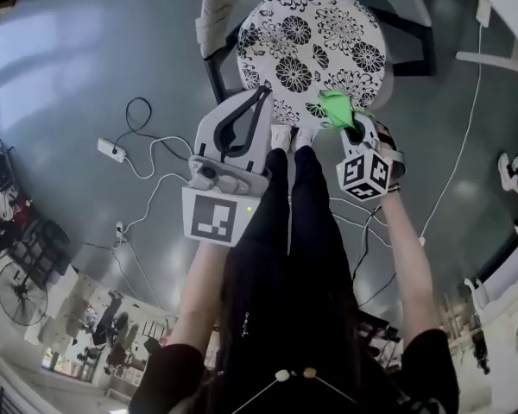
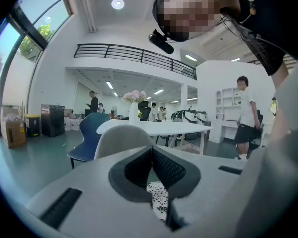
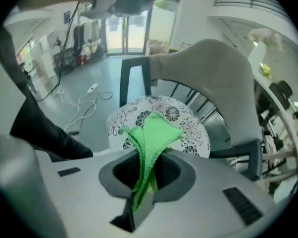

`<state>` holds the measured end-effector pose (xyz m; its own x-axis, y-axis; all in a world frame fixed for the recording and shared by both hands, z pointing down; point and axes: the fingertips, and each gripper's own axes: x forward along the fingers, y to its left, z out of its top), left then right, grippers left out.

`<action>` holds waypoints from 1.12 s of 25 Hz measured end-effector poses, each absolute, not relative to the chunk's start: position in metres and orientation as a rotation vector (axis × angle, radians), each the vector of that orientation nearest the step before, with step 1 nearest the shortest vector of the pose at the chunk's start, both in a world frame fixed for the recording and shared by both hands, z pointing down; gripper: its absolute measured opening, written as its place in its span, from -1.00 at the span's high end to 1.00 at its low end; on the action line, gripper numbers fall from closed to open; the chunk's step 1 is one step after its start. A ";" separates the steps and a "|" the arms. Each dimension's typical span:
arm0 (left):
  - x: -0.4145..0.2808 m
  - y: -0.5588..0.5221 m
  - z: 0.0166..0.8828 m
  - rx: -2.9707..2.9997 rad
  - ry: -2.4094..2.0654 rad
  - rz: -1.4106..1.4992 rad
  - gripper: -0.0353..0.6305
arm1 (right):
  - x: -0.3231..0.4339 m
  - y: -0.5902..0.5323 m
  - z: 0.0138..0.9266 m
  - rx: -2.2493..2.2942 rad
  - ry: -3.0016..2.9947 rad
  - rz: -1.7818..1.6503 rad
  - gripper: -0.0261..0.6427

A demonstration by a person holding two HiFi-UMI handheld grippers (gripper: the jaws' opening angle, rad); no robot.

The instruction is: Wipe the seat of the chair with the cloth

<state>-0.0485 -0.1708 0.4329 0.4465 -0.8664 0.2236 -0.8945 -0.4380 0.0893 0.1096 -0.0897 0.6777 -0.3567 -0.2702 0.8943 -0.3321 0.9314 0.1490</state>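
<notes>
The chair's round seat (image 1: pixel 315 41) has a white cushion with black flowers; it shows again below the cloth in the right gripper view (image 3: pixel 186 128). A bright green cloth (image 1: pixel 337 109) hangs over the seat's near edge, pinched in my right gripper (image 1: pixel 356 132), which is shut on it. In the right gripper view the cloth (image 3: pixel 151 143) fans out from between the jaws. My left gripper (image 1: pixel 263 93) hovers at the seat's near left edge, tilted upward, its jaws shut with nothing between them. A sliver of the seat (image 2: pixel 159 197) peeks below the left gripper (image 2: pixel 152 150).
The chair's grey backrest (image 3: pixel 218 78) rises beyond the seat. White cables and a power strip (image 1: pixel 112 150) lie on the grey floor to the left. My legs and shoes (image 1: pixel 292 136) stand right before the chair. A white table (image 2: pixel 154 127), a blue chair and people are farther off.
</notes>
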 end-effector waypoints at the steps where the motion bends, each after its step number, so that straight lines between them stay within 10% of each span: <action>1: -0.051 -0.168 0.423 2.509 -1.550 0.247 0.88 | 0.113 -0.095 0.656 0.498 -1.982 0.118 0.78; 28: -0.015 -0.141 0.090 2.802 -1.547 0.019 0.88 | 0.122 -0.137 0.085 1.319 -2.730 -0.150 0.78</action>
